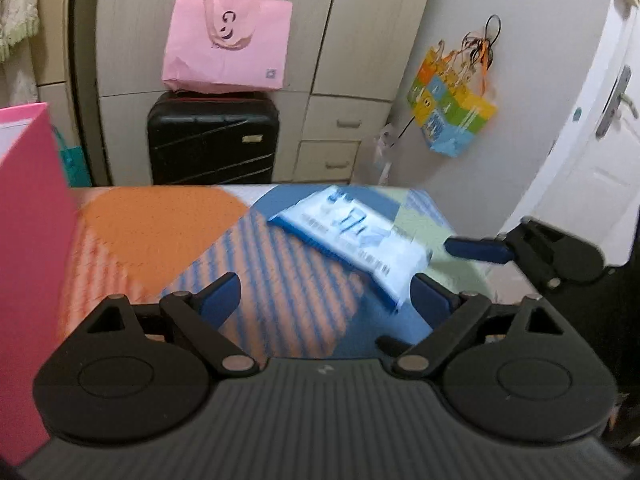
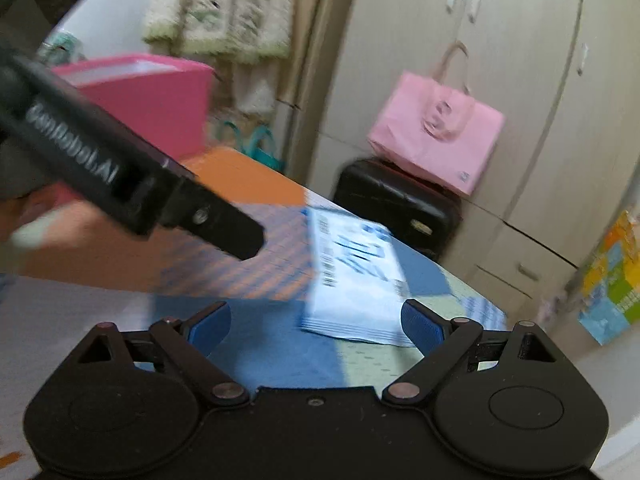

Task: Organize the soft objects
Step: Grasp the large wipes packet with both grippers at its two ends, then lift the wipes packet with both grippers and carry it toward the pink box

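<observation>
Left gripper stands with jaws spread wide and nothing between the pads; right gripper likewise wide and empty; the right one also shows at the right edge of the left wrist view, over the bed's far corner. The task's thing, a soft white-and-blue packet, lies flat on the patterned bedspread, ahead of both tools and touched by neither; from the left gripper it sits forward and to the right, its long axis running diagonally from far left to near right; from the right gripper its near short end lies just ahead, close to the right pad, the long axis leading away; judgement: the right hand is the nearer and better aligned to take an end. A pink box stands open-topped at the left side of the bed, well apart from the packet; its contents cannot be seen.
</observation>
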`<control>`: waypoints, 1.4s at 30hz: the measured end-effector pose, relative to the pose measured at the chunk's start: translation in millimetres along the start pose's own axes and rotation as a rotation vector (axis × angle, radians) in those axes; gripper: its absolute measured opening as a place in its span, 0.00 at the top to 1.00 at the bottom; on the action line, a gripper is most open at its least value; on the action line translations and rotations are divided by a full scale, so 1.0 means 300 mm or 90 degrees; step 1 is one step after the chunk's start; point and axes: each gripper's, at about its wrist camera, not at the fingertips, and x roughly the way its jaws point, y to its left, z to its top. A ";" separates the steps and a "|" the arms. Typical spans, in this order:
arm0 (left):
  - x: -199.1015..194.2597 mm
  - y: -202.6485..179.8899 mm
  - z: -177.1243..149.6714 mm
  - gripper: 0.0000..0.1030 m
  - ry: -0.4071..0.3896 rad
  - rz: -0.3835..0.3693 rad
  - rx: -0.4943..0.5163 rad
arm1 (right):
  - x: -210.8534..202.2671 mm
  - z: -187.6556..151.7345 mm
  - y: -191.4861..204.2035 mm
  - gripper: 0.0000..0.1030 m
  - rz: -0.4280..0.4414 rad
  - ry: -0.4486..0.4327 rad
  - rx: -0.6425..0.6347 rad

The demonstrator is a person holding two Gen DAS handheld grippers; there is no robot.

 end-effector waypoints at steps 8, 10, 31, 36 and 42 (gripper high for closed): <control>0.136 -0.017 0.011 0.12 -0.003 0.033 -0.071 | 0.085 0.006 -0.116 0.08 0.065 -0.011 0.064; 0.156 -0.007 0.004 0.18 -0.007 0.026 -0.093 | 0.106 0.004 -0.153 0.08 0.106 -0.018 0.101; 0.188 -0.043 -0.030 0.67 0.004 -0.041 -0.063 | 0.140 -0.010 -0.123 0.25 0.048 0.027 0.196; 0.173 -0.052 -0.022 0.68 0.019 -0.047 -0.052 | 0.115 -0.020 -0.094 0.27 0.027 0.020 0.216; 0.125 -0.075 -0.032 0.64 0.037 -0.040 -0.032 | 0.060 -0.039 -0.074 0.29 0.042 -0.012 0.242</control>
